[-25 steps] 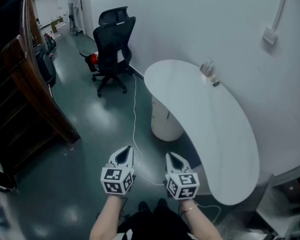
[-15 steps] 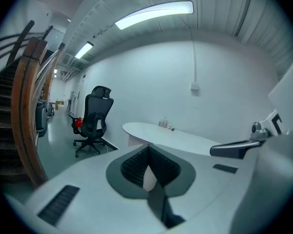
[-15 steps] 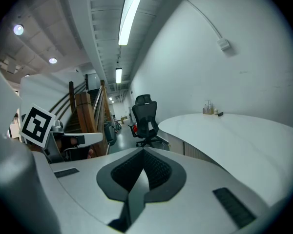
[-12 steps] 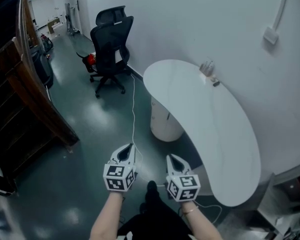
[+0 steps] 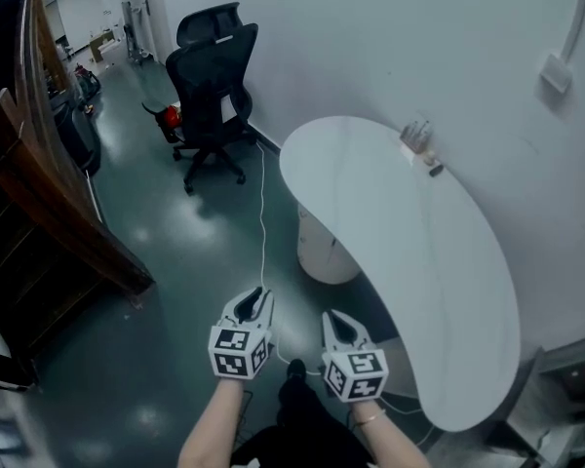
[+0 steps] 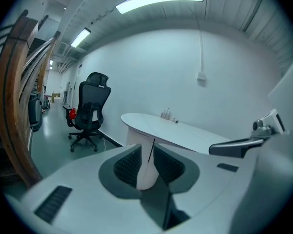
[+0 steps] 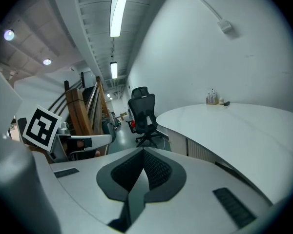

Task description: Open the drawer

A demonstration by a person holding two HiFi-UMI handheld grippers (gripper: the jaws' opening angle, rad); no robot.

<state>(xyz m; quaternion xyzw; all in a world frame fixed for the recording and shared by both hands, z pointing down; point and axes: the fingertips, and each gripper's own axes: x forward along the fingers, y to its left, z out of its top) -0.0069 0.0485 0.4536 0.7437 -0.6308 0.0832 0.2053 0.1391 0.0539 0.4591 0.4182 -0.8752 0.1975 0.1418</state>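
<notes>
Across the head view, largest first.

- Floor [image 5: 166,300]: dark green and glossy, filling the left half from 6 to 12 o'clock.
- Wall [image 5: 390,37]: white and curved, running from 12 round to 3 o'clock.
- Tabletop [image 5: 419,252]: white, kidney-shaped, set against the wall. It lies from 1 to 4 o'clock of the tongs.
- Wooden frame [image 5: 58,213]: dark brown and slanted, at 9 to 10 o'clock.
- Office chair [image 5: 210,86]: black, on castors, at 11 o'clock and well apart from the tongs. A red item [image 5: 178,115] sits just behind it.
- Pedestal [image 5: 322,252]: white and round, under the tabletop's near lobe at 12 o'clock.
- Cable [image 5: 263,213]: thin and white, lying on the floor from the wall foot by the chair down toward the tongs. It passes just beside the pedestal. Cable and pedestal are what lie ahead of both tongs.
- Wall box [image 5: 556,71]: white, above the tabletop at 2 o'clock.
- Bottles [image 5: 417,136]: a small cluster at the tabletop's wall edge, too small to tell apart.

Drawer: I cannot pick it out in any view. The right gripper view shows a ribbed white panel [image 7: 198,150] under the tabletop. I cannot tell whether that is a drawer front.

Left tongs [image 5: 258,295]: over the floor at 6 o'clock. The jaws have just been opening and stand slightly spread. The pedestal shows through the gap, and nothing is gripped.

Right tongs [image 5: 331,316]: just beside the left pair, jaws pressed together and empty.
</notes>
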